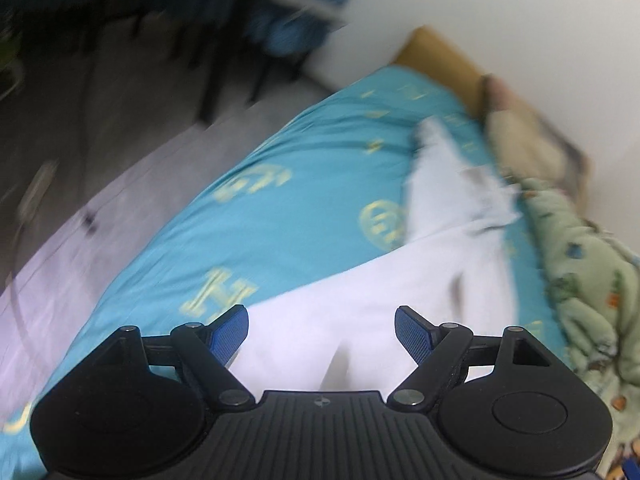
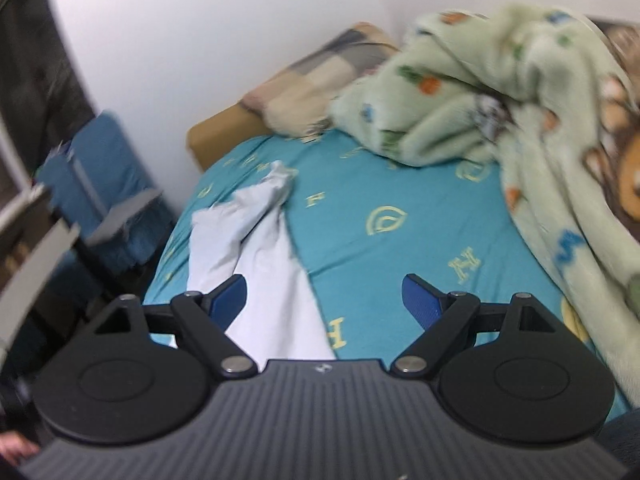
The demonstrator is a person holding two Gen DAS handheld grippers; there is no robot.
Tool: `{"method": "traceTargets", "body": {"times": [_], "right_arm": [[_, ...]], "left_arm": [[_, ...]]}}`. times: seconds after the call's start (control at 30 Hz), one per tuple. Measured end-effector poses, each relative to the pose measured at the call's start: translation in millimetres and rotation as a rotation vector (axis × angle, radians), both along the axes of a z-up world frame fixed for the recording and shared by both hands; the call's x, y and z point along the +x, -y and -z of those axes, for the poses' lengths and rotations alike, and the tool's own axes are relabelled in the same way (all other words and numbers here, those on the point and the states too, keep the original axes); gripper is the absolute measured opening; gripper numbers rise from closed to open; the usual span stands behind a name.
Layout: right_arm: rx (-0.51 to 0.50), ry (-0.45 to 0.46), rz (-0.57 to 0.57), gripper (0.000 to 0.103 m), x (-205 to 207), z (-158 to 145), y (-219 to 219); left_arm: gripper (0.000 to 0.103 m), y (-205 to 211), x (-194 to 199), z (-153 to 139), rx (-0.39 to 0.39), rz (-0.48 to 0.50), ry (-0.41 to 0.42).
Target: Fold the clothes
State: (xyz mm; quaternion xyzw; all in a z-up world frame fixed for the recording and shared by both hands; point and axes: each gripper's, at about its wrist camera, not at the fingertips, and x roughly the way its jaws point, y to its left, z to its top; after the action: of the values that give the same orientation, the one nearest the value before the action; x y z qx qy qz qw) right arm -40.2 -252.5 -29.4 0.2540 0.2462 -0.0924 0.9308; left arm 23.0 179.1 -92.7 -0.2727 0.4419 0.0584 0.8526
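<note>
A white garment (image 1: 400,280) lies stretched along a bed covered by a turquoise sheet (image 1: 280,216) with yellow letters. My left gripper (image 1: 322,330) hangs over the garment's near part, its blue pads wide apart and nothing gripped between them. In the right wrist view the same white garment (image 2: 260,248) runs up the left side of the turquoise sheet (image 2: 400,248). My right gripper (image 2: 324,300) is open above the bed, its left finger over the garment's edge and its right finger over bare sheet. Both views are blurred.
A crumpled pale green blanket (image 2: 500,100) with coloured prints is heaped at the back right of the bed. A patterned pillow (image 2: 320,76) lies against the white wall. Blue chairs (image 2: 100,184) stand beside the bed's left edge, above grey floor (image 1: 100,140).
</note>
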Motion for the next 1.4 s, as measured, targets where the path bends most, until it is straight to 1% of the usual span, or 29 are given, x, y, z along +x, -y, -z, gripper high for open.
{"method": "traceTargets", "body": {"times": [0.03, 0.07, 0.13, 0.23, 0.33, 0.43, 0.5, 0.53, 0.57, 0.6, 0.63, 0.67, 0.7, 0.73, 0.8, 0.87, 0.93, 1.0, 1.1, 1.17, 1.2, 1.23, 1.3, 1.37, 1.4], "right_arm": [[0.031, -0.001, 0.015, 0.086, 1, 2, 6], [0.054, -0.007, 0.017, 0.086, 3, 5, 9], [0.088, -0.028, 0.001, 0.086, 7, 12, 11], [0.113, -0.057, -0.027, 0.086, 12, 20, 11], [0.118, -0.087, -0.025, 0.086, 14, 25, 12], [0.162, -0.095, -0.034, 0.086, 13, 29, 15], [0.181, -0.096, -0.039, 0.086, 13, 31, 17], [0.184, -0.096, -0.042, 0.086, 13, 31, 17], [0.185, -0.096, -0.043, 0.086, 14, 32, 17], [0.184, -0.098, -0.042, 0.086, 15, 33, 17], [0.182, -0.103, -0.04, 0.086, 16, 33, 17], [0.181, -0.109, -0.038, 0.086, 17, 34, 17], [0.182, -0.116, -0.036, 0.086, 19, 35, 18], [0.182, -0.122, -0.034, 0.086, 21, 36, 18], [0.185, -0.129, -0.033, 0.086, 22, 37, 19], [0.19, -0.133, -0.03, 0.086, 22, 38, 21], [0.208, -0.134, -0.031, 0.086, 21, 39, 25], [0.223, -0.134, -0.034, 0.086, 20, 40, 27], [0.227, -0.132, -0.038, 0.086, 20, 40, 28], [0.229, -0.132, -0.035, 0.086, 20, 40, 29], [0.229, -0.134, -0.03, 0.086, 20, 40, 29], [0.229, -0.135, -0.024, 0.086, 20, 40, 30], [0.236, -0.142, -0.009, 0.086, 19, 41, 32], [0.256, -0.145, -0.002, 0.086, 19, 43, 35], [0.263, -0.148, -0.001, 0.086, 18, 44, 37]], "left_arm": [[0.081, -2, 1, 5, 0.009, -0.017, -0.026], [0.078, -4, 3, 10, 0.015, -0.033, -0.049], [0.075, -9, 6, 19, 0.018, -0.069, -0.094], [0.072, -17, 7, 31, 0.008, -0.129, -0.155], [0.072, -15, 9, 35, 0.029, -0.168, -0.184], [0.071, -13, 10, 37, 0.041, -0.181, -0.196], [0.068, -11, 12, 38, 0.044, -0.182, -0.201], [0.06, -9, 14, 39, 0.063, -0.186, -0.209], [0.049, -7, 16, 39, 0.089, -0.193, -0.218], [0.043, -5, 18, 39, 0.111, -0.196, -0.222], [0.029, -4, 18, 38, 0.132, -0.198, -0.226], [0.006, -2, 18, 37, 0.147, -0.192, -0.226], [0.001, 0, 18, 35, 0.16, -0.183, -0.224], [0.001, 2, 17, 34, 0.173, -0.174, -0.223], [0.001, 11, 14, 26, 0.2, -0.135, -0.217], [0.0, 22, 8, 15, 0.207, -0.081, -0.201], [0.0, 40, -4, -1, 0.255, -0.029, -0.141], [0.0, 65, -21, -22, 0.327, 0.039, -0.053], [0.0, 113, -53, -56, 0.428, 0.179, 0.106], [0.0, 148, -77, -74, 0.463, 0.281, 0.203], [0.0, 163, -86, -79, 0.469, 0.332, 0.239], [0.0, 179, -95, -82, 0.47, 0.383, 0.271], [0.0, 210, -109, -77, 0.491, 0.486, 0.31], [0.0, 234, -112, -57, 0.475, 0.566, 0.279], [0.0, 243, -111, -46, 0.452, 0.604, 0.245]]}}
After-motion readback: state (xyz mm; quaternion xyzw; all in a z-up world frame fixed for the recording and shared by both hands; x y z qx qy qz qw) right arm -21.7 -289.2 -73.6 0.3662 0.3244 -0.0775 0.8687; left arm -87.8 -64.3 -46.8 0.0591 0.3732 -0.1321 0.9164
